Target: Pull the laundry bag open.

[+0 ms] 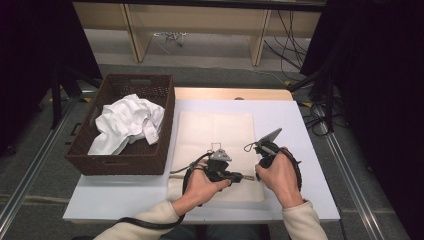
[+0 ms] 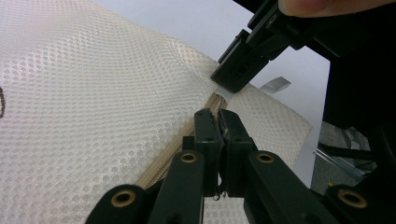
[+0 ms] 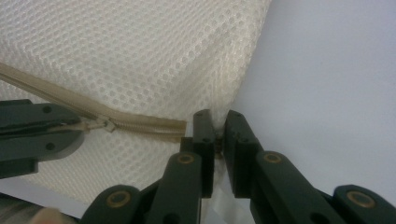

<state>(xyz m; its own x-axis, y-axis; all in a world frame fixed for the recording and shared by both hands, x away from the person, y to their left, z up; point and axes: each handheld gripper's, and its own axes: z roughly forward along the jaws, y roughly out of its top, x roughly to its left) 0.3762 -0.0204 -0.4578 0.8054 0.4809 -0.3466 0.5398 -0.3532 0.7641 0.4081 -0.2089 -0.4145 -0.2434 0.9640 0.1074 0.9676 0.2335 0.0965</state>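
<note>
A cream mesh laundry bag (image 1: pixel 215 131) lies flat on the white table (image 1: pixel 287 120), its tan zipper (image 3: pixel 140 123) running along the near edge. My left gripper (image 1: pixel 239 177) (image 2: pixel 217 120) points right and is shut on the zipper pull (image 3: pixel 100 124). Just past the zipper's end, my right gripper (image 1: pixel 261 166) (image 3: pixel 215 125) is shut on the bag's corner edge (image 3: pixel 219 100). In the left gripper view the right gripper's jaws (image 2: pixel 240 63) clamp the mesh (image 2: pixel 93 93) close ahead of my own. The two grippers sit almost tip to tip.
A dark wicker basket (image 1: pixel 120 162) holding a crumpled white cloth (image 1: pixel 129 122) stands at the table's left side, touching the bag's left edge. Bare table shows right of the bag. Cables (image 1: pixel 150 222) trail from both grippers toward the person.
</note>
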